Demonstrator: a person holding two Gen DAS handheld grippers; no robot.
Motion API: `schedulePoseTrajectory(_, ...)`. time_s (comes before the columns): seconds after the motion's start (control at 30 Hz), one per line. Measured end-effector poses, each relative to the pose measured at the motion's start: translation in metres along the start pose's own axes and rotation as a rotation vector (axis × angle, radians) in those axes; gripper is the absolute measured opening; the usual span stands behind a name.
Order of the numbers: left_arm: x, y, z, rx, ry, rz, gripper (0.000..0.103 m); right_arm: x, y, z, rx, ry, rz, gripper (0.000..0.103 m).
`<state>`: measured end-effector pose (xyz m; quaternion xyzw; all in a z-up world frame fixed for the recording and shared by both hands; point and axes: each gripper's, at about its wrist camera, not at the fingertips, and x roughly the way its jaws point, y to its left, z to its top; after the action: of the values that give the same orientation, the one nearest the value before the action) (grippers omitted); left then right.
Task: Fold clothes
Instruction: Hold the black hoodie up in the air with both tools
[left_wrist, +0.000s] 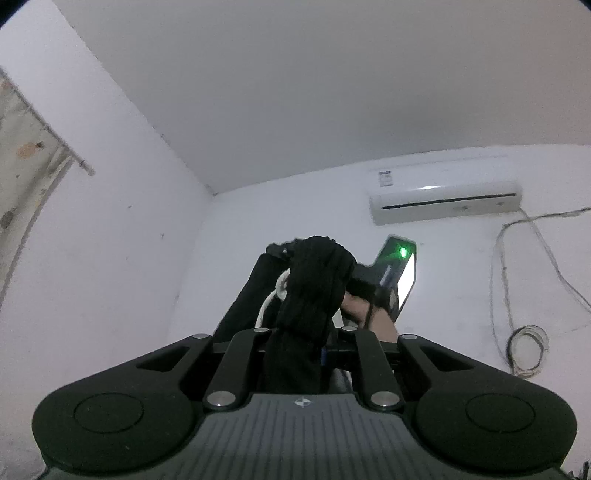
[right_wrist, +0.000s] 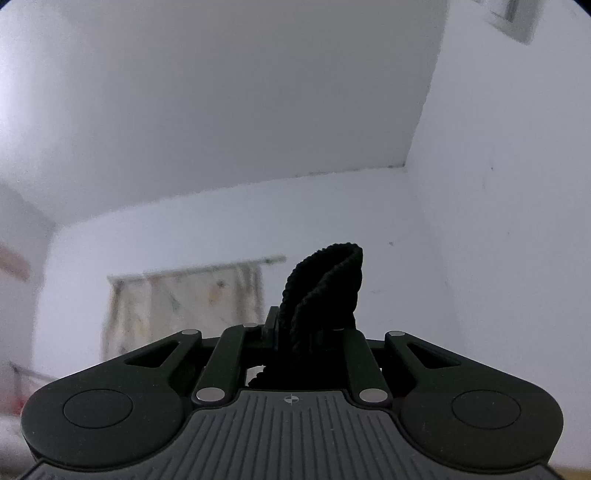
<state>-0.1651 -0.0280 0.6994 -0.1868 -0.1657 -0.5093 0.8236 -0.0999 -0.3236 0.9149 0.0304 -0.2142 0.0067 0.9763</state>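
Both cameras are tilted up toward ceiling and walls; no table or floor is seen in either view.

In the left wrist view, the left gripper (left_wrist: 299, 332) is clamped on a bunch of black ribbed garment (left_wrist: 314, 284); the cloth is pinched between the closed-in jaws and rises above them as a thick, crumpled fold. A white cord or drawstring (left_wrist: 275, 295) is seen at the left edge of the fold (its full run is hidden by the cloth). Just beyond the fold, to the right, the other hand-held device is seen — a dark body with a green light (left_wrist: 403, 253) lit on it and a bright white panel beside it — and part of a hand (left_wrist: 365, 314) is visible gripping it. On the far wall, up and to the right, a white air conditioner (left_wrist: 445, 195) is mounted; cables (left_wrist: 524, 280) hang down the wall below it and end in a loose coil. At the left edge a patterned curtain (left_wrist: 26, 162) hangs from a rod.

In the right wrist view, the right gripper (right_wrist: 314, 336) is likewise closed on the black garment (right_wrist: 325, 288); a ribbed, rope-like hem stands upright from between the jaws and curls over at its top. Far behind it, to the left, the curtain (right_wrist: 177, 299) is seen, blurred, against a white wall.
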Motion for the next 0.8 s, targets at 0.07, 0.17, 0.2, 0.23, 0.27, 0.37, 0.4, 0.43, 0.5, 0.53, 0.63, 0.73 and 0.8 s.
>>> schedulePoseTrajectory(0.07, -0.012, 0.022, -0.002, -0.011, -0.003, 0.039, 0.016, 0.029, 0.011, -0.012, -0.044, 0.032, -0.013, 0.015)
schedulePoseTrajectory(0.17, -0.024, 0.064, -0.006, -0.037, 0.009, 0.127, 0.016, 0.078, 0.039, -0.034, -0.061, 0.080, -0.014, 0.015)
schedulePoseTrajectory(0.2, -0.028, 0.079, -0.007, -0.045, 0.016, 0.162, 0.016, 0.096, 0.047, -0.048, -0.066, 0.099, -0.013, 0.015)
schedulePoseTrajectory(0.23, -0.035, 0.093, -0.007, -0.045, 0.024, 0.202, 0.016, 0.114, 0.057, -0.061, -0.065, 0.117, -0.005, 0.015)
schedulePoseTrajectory(0.27, -0.045, 0.108, -0.005, -0.047, 0.029, 0.243, 0.016, 0.131, 0.070, -0.071, -0.064, 0.136, 0.008, 0.015)
schedulePoseTrajectory(0.37, -0.081, 0.148, 0.007, -0.025, 0.036, 0.379, 0.016, 0.164, 0.137, -0.093, -0.045, 0.185, 0.068, 0.015)
schedulePoseTrajectory(0.4, -0.096, 0.160, 0.013, -0.008, 0.032, 0.425, 0.016, 0.171, 0.168, -0.099, -0.038, 0.192, 0.098, 0.015)
schedulePoseTrajectory(0.43, -0.110, 0.168, 0.023, 0.014, 0.023, 0.476, 0.016, 0.178, 0.196, -0.105, -0.029, 0.199, 0.130, 0.015)
schedulePoseTrajectory(0.5, -0.140, 0.178, 0.047, 0.065, 0.000, 0.576, 0.016, 0.188, 0.247, -0.116, 0.007, 0.195, 0.216, 0.015)
schedulePoseTrajectory(0.53, -0.149, 0.174, 0.063, 0.101, -0.018, 0.619, 0.016, 0.191, 0.271, -0.117, 0.027, 0.182, 0.262, 0.015)
schedulePoseTrajectory(0.63, -0.169, 0.154, 0.113, 0.213, -0.076, 0.728, 0.016, 0.182, 0.324, -0.098, 0.145, 0.087, 0.415, 0.015)
schedulePoseTrajectory(0.73, -0.180, 0.124, 0.146, 0.335, -0.119, 0.755, 0.016, 0.170, 0.335, -0.073, 0.278, -0.003, 0.514, 0.015)
schedulePoseTrajectory(0.8, -0.173, 0.106, 0.154, 0.399, -0.128, 0.745, 0.016, 0.172, 0.330, -0.066, 0.346, -0.028, 0.554, 0.014)
